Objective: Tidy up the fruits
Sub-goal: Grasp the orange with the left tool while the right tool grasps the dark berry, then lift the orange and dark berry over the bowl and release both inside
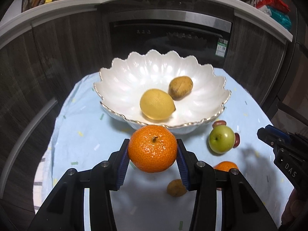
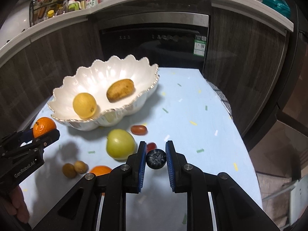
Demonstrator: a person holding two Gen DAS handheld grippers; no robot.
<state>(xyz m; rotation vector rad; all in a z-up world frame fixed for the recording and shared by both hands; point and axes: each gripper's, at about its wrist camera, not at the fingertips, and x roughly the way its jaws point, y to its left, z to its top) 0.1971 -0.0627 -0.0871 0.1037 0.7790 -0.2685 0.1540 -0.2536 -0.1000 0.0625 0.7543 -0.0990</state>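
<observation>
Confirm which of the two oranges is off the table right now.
The orange clamped in the left gripper, held up near the bowl. The other orange lies on the cloth, half hidden behind the jaws.

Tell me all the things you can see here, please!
bowl: 1, white, scalloped gold rim, on cloth
lemon: 1, yellow, in bowl
kiwi: 1, brown, in bowl
mandarin: 1, orange, held in left tool
blueberry: 1, dark, held in right tool
apple: 1, green, on cloth
second mandarin: 1, orange, on cloth
small brown fruits: 2, on cloth
red fruits: 2, beside apple
tablecloth: 1, pale blue
left tool: black, blue pads
right tool: black, blue pads
</observation>
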